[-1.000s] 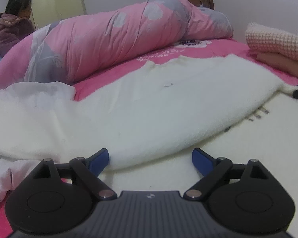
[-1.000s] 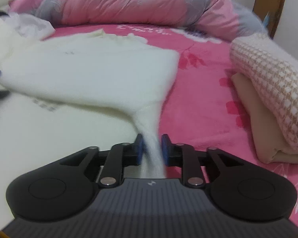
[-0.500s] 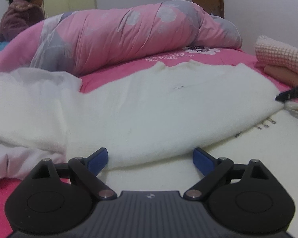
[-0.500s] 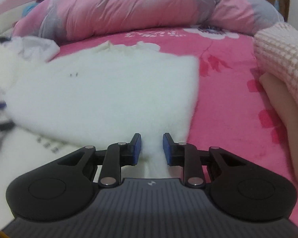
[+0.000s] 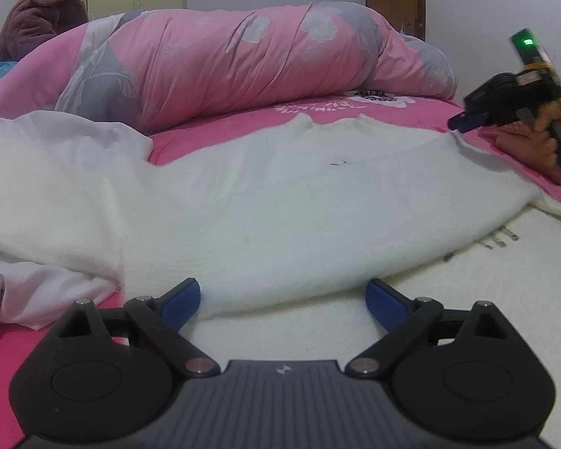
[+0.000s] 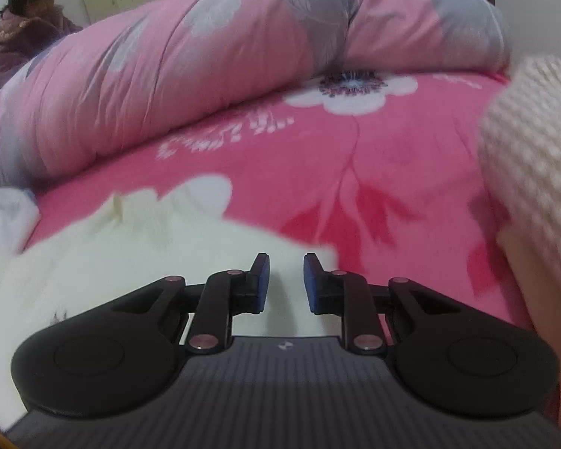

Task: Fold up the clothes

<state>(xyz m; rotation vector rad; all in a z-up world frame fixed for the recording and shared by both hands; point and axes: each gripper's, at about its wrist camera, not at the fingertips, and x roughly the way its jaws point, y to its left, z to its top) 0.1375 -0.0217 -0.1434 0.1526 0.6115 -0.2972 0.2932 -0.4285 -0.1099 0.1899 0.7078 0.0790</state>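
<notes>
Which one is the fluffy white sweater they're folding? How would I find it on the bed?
Look at the bed with the pink flowered sheet and the long rolled pink-and-grey quilt along its far side. In front of that quilt, spread wide across the middle, lies the white sweater. It is thick, fuzzy and cream-white, unlike the thin, smooth white cloth bunched at its left.

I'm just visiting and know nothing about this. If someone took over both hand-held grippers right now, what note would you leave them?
Left hand-held gripper: open, empty, at the white garment's near edge.
Right hand-held gripper: seems to pinch the garment's far right corner.
Garment: spread on the pink bed, one layer laid over another. Folded clothes lie at the right.
Done: apparently one fold. Left: remaining folds, then stacking.
</notes>
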